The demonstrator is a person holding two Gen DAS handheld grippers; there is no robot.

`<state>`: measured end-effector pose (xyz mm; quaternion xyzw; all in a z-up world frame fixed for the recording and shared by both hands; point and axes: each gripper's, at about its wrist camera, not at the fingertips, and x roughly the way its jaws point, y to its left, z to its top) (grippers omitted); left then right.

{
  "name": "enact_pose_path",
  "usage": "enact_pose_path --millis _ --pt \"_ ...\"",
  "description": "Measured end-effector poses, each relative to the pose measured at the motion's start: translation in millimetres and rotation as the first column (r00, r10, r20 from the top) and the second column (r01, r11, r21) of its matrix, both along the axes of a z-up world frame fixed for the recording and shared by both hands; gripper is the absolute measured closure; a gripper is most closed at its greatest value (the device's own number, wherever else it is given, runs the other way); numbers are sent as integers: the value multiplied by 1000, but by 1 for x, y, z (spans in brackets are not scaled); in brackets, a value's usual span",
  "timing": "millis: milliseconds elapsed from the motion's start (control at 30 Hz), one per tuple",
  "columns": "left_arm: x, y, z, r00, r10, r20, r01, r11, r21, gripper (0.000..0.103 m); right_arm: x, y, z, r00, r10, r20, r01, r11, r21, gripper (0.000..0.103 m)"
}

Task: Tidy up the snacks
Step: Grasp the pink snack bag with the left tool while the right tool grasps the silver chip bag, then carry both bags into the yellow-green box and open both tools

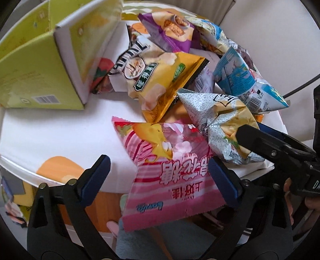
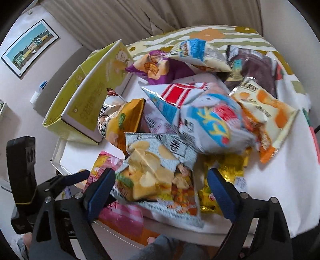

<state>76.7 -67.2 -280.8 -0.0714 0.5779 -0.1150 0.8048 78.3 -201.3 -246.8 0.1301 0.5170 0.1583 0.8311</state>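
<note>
A pile of snack bags lies on a white table [image 1: 60, 136]. My left gripper [image 1: 158, 166] stands open around a pink marshmallow bag [image 1: 176, 164] that overhangs the table's near edge; its pads do not press the bag. My right gripper [image 2: 162, 176] is open over a grey-white potato chip bag [image 2: 160, 170], which lies between its fingers. In the left wrist view that chip bag [image 1: 220, 120] shows with a finger of the right gripper [image 1: 248, 134] beside it. A yellow-green cardboard box [image 1: 40, 70] stands open at the left, also seen from the right wrist [image 2: 90, 96].
Further bags fill the pile: a gold one [image 1: 160, 84], a purple one [image 1: 170, 34], a blue-white one [image 2: 212, 124], an orange-white one [image 2: 266, 112], a dark brown one [image 2: 258, 68]. A curtain [image 2: 140, 16] hangs behind. The table's near edge drops to the floor [image 1: 180, 240].
</note>
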Motion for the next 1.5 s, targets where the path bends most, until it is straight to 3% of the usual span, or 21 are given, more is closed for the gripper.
enact_pose_path --millis 467,933,1500 --pt "22 -23 -10 998 -66 -23 64 996 -58 31 26 1 -21 998 -1 -56 4 999 53 13" --pt "21 -20 -6 997 -79 -11 78 995 -64 44 28 0 -20 998 -25 -55 27 999 36 45" --pt "-11 17 35 999 -17 51 21 997 -71 55 8 -1 13 999 -18 29 16 999 52 47"
